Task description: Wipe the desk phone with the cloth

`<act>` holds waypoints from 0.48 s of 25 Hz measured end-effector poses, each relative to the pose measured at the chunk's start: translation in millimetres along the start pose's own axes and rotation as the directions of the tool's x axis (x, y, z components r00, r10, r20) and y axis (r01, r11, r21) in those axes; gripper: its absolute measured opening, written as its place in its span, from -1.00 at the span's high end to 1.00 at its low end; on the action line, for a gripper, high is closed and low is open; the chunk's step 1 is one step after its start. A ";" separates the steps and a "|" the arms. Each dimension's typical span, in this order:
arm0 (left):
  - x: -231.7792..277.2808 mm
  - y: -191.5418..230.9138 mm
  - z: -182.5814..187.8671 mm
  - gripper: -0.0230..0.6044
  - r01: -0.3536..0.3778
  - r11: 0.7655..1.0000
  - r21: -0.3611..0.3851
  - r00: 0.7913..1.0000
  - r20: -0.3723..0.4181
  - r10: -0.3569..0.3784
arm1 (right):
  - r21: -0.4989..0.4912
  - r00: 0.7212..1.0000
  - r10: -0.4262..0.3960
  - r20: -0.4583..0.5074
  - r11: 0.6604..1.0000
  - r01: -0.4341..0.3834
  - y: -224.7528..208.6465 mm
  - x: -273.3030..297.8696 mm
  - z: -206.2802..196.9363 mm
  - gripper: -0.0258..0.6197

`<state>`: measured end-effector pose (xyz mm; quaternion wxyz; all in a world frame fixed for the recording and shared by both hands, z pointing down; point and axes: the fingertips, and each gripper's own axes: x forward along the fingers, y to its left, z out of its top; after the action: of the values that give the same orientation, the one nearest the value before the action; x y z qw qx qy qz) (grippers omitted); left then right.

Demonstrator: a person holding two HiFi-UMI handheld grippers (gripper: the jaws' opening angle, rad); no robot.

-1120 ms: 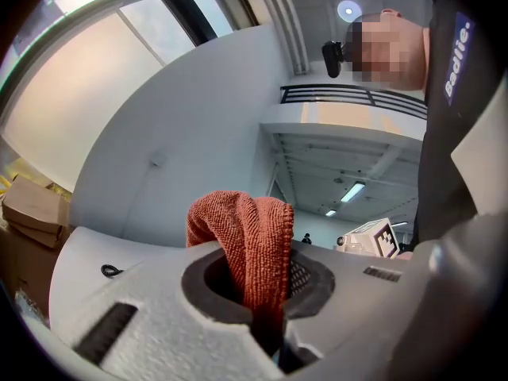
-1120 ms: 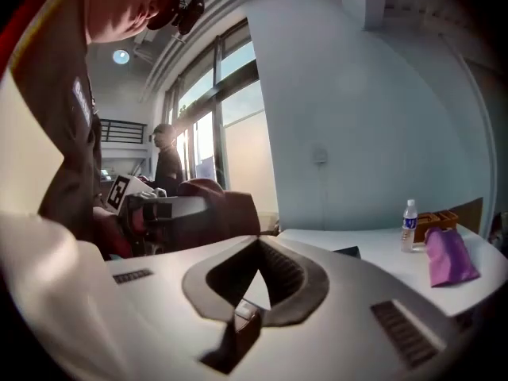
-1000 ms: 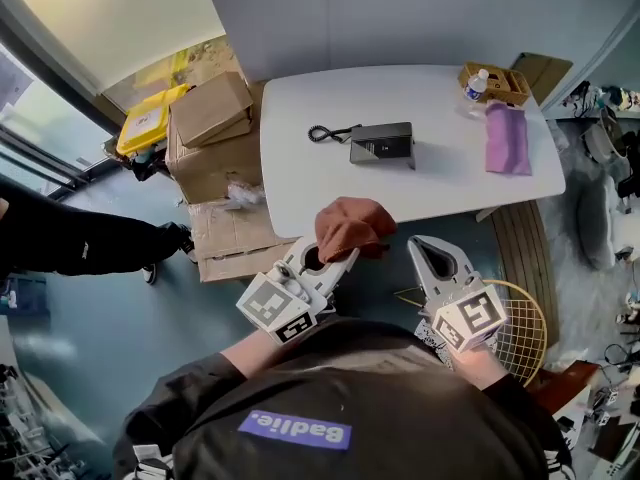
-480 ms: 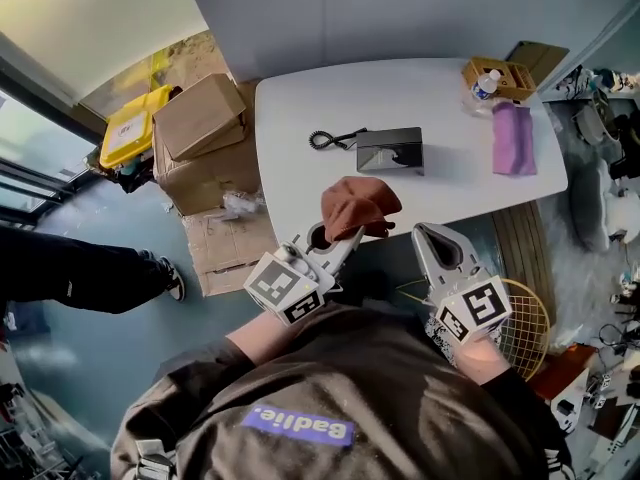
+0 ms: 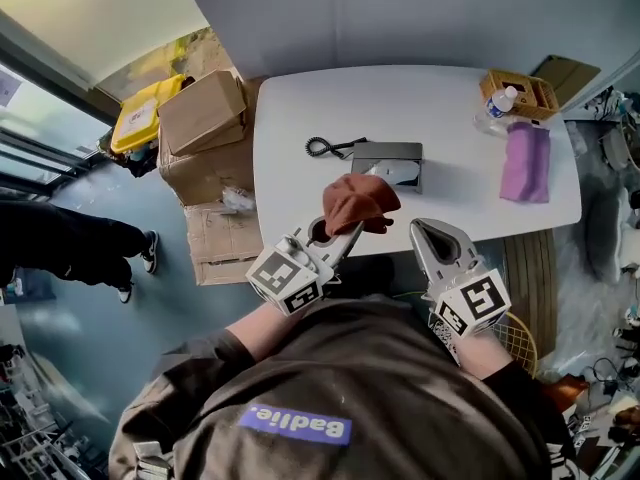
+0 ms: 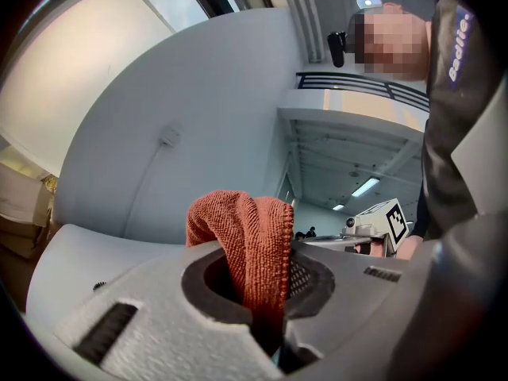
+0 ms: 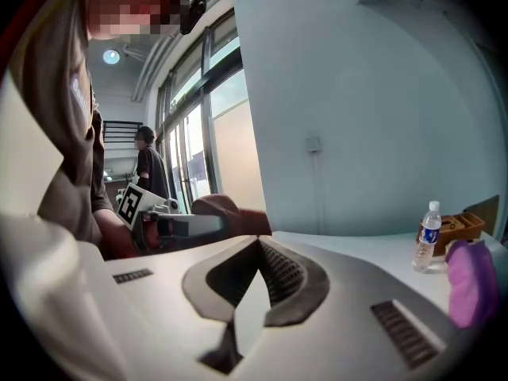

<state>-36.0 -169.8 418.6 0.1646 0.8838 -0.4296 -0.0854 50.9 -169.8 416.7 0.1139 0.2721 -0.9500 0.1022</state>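
The dark grey desk phone (image 5: 388,164) sits mid-table on the white table (image 5: 300,118), its coiled cord (image 5: 325,147) trailing left. My left gripper (image 5: 347,230) is shut on a rust-brown cloth (image 5: 359,202) (image 6: 250,248), held over the table's near edge, short of the phone. The cloth bulges up out of the jaws in the left gripper view. My right gripper (image 5: 428,234) (image 7: 258,248) hovers just off the near edge, to the right of the cloth, shut with nothing in it.
A purple cloth (image 5: 527,161) (image 7: 470,282), a water bottle (image 5: 497,106) (image 7: 426,236) and a wicker basket (image 5: 520,91) sit at the table's far right. Cardboard boxes (image 5: 205,133) and a yellow case (image 5: 140,114) stand left of the table. A person's leg (image 5: 70,243) crosses the floor at left.
The head view has shifted a little; both grippers stay near the table's front edge, the cloth still in the left one. The person on the floor has stepped along.
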 end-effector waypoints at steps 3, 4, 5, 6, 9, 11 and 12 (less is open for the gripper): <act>28.9 10.0 -18.7 0.82 -0.041 0.999 -0.012 0.999 -0.023 0.041 | 0.009 0.999 0.032 -0.006 0.999 -0.032 -31.9 1.1 -5.2 0.84; 38.6 12.2 -26.2 0.82 -0.053 0.998 -0.015 0.998 -0.030 0.052 | 0.016 0.999 0.040 -0.009 0.999 -0.040 -42.5 0.7 -8.7 0.84; 48.4 14.5 -34.4 0.82 -0.063 0.998 -0.018 0.997 -0.038 0.062 | 0.023 0.999 0.047 -0.014 0.999 -0.047 -52.8 0.4 -13.1 0.84; 57.9 17.1 -43.0 0.82 -0.073 0.997 -0.021 0.996 -0.047 0.072 | 0.030 0.998 0.056 -0.020 0.998 -0.055 -62.1 0.4 -17.9 0.84; 84.5 30.7 -67.4 0.82 -0.110 0.993 -0.033 0.991 -0.076 0.107 | 0.043 0.995 0.088 -0.037 0.995 -0.087 -83.8 1.1 -29.8 0.84; 102.1 43.0 -79.8 0.82 -0.142 0.989 -0.049 0.986 -0.092 0.137 | 0.049 0.993 0.105 -0.053 0.994 -0.103 -96.3 1.4 -36.7 0.84; 110.0 48.3 -85.6 0.82 -0.156 0.986 -0.058 0.984 -0.098 0.150 | 0.053 0.992 0.110 -0.064 0.993 -0.107 -101.4 0.9 -40.6 0.84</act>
<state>21.5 -265.7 514.9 0.2195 0.8453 -0.4850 -0.0450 111.4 -244.1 469.0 0.1330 0.2193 -0.9563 0.1405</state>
